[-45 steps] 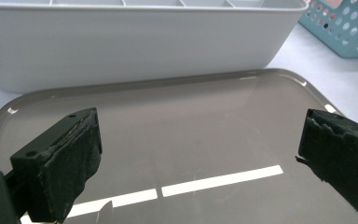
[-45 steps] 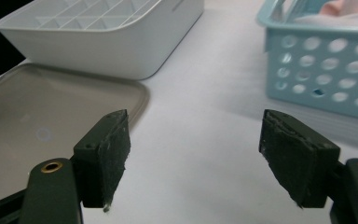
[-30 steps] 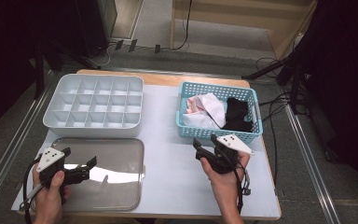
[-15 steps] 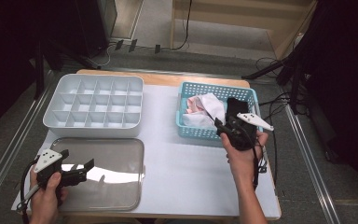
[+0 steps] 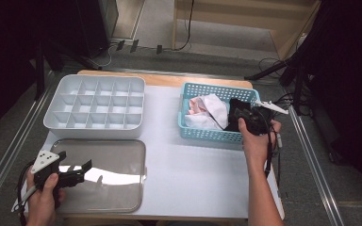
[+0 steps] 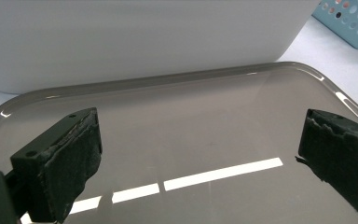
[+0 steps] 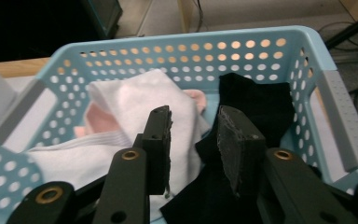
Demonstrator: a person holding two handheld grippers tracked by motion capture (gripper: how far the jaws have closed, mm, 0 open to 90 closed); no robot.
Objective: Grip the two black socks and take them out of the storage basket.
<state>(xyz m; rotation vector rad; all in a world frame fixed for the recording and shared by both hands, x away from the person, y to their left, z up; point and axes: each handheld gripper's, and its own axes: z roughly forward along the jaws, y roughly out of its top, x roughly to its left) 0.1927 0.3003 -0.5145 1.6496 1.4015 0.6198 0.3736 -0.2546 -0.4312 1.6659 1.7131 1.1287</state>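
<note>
While the black sock [image 7: 256, 105] lies lengthwise along the basket's [image 7: 340, 121] right wall, the right gripper [image 7: 193, 140], its jaws just narrowing to half-open, hovers above, holding nothing.

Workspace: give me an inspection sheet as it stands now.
Surface: white table, wooden far edge.
Job's things: blue basket holding white cloth and black cloth.
Clutter: white divided tray, its cells bare; clear lid lying flat.
Grippers: right gripper over the basket, jaws just closing, nothing pinched yet; left gripper open above the lid.
Cables: one trails from each gripper; more on the floor.
Surroundings: dark room, wooden furniture behind.
</note>
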